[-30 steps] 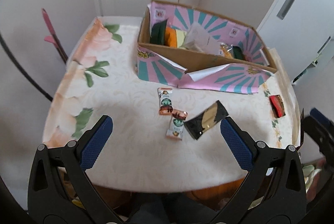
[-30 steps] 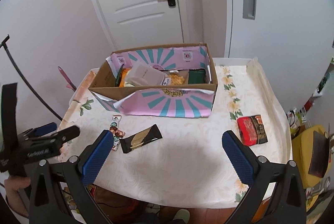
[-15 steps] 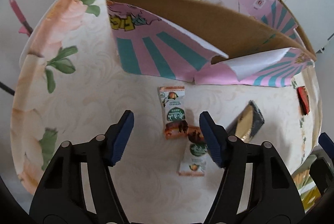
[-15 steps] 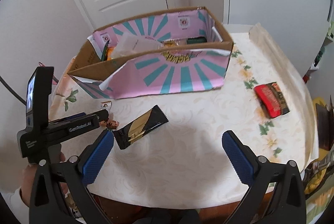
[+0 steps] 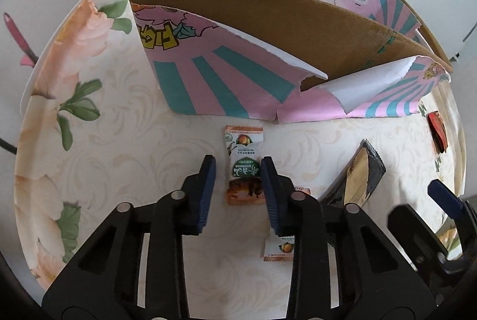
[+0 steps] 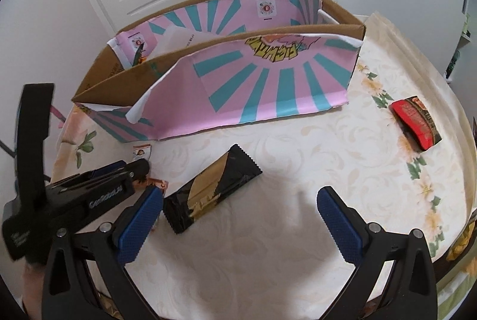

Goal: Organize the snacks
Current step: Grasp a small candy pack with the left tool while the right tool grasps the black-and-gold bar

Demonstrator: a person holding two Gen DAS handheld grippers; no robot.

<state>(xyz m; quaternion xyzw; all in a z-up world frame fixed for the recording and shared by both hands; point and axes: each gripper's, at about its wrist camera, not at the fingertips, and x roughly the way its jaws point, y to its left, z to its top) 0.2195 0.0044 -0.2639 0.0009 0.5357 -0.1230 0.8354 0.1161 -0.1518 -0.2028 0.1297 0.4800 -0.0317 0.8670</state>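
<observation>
Snacks are lying scattered on a flowered tablecloth [image 5: 125, 159] in front of a pink-and-teal cardboard box [image 5: 226, 81], the landmark for everything else. The left gripper [image 5: 237, 171] is straddling a small orange-and-green packet [image 5: 243, 165] that is lying flat just in front of the box's near wall; its jaws are standing partly open, the right pad at the packet's edge, the left pad a little apart, nothing gripped yet. A second, similar packet [image 5: 280, 251] is peeking out beneath the same gripper, farther from the box. The right gripper [image 6: 238, 218] is hanging wide open and empty, well in front of the box, with a black-and-gold bar [image 6: 213, 195] lying on the cloth just beside its left finger. A red packet [image 6: 416, 123] is sitting off the box's right end. Other snacks are already showing above the box's rim. Judging from this, the step in hand is the pickup of the small packet, and doing it well likely means centring the jaws so both pads are meeting the wrapper's long edges together, pressing low to the cloth, since a thin, flat, slippery wrapper may slide or buckle rather than lift. Squeezing gently should be enough; catching the tablecloth or the second packet is the risk. Lifting clear of the box's near wall is coming before any drop inside.
</observation>
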